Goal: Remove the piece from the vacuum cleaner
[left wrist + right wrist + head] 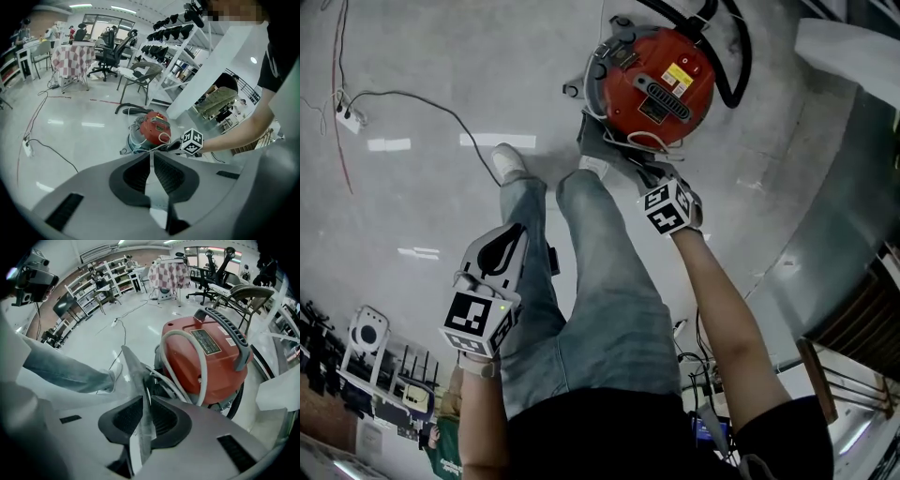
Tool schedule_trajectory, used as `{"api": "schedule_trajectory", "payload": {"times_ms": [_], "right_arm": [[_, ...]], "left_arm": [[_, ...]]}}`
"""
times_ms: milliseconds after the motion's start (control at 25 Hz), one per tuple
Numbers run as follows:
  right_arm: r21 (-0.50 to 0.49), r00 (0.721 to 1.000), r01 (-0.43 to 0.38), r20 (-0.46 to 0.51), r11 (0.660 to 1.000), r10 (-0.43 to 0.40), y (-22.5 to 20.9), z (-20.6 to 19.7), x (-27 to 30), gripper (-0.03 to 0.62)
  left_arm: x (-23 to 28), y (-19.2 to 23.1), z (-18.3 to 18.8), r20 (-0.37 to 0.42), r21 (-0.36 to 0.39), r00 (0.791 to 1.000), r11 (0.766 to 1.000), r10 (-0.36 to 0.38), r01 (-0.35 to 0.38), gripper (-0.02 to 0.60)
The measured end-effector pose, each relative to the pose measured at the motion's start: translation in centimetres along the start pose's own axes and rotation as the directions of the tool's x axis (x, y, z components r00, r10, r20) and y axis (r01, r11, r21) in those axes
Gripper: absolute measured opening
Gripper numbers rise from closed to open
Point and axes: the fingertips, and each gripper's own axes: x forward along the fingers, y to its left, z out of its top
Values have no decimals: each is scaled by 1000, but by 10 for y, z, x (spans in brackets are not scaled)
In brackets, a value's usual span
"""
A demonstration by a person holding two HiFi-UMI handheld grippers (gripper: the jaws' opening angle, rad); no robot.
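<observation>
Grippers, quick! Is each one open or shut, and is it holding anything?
Left gripper: shut, holding nothing.
Right gripper: shut on the flat grey piece next to the red vacuum cleaner.

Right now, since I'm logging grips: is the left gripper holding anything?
No, the left gripper has its jaws shut together with nothing between them.

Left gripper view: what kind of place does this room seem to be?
Probably a workshop or lab with office space: open shelves stacked with dark equipment, rolling office chairs, and a cable trailing over the polished floor.
</observation>
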Motion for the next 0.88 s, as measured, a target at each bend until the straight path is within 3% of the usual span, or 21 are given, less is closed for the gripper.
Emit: {"api": "schedule_trajectory", "payload": {"times_ms": [320, 520, 880], "right_arm": [[7, 1000, -8, -26, 1000, 8, -3, -6, 14, 71], [-44, 999, -7, -37, 999, 5, 5, -7, 16, 51], [18, 1000, 22, -16, 1000, -22, 14, -7, 17, 44]], "left_arm": [[7, 1, -18, -18, -28, 1000, 1000, -9, 8, 23], [13, 0, -21, -18, -29, 1000, 999, -22, 22, 23], [15, -3, -32, -33, -7, 998, 998, -58, 58, 23]]}}
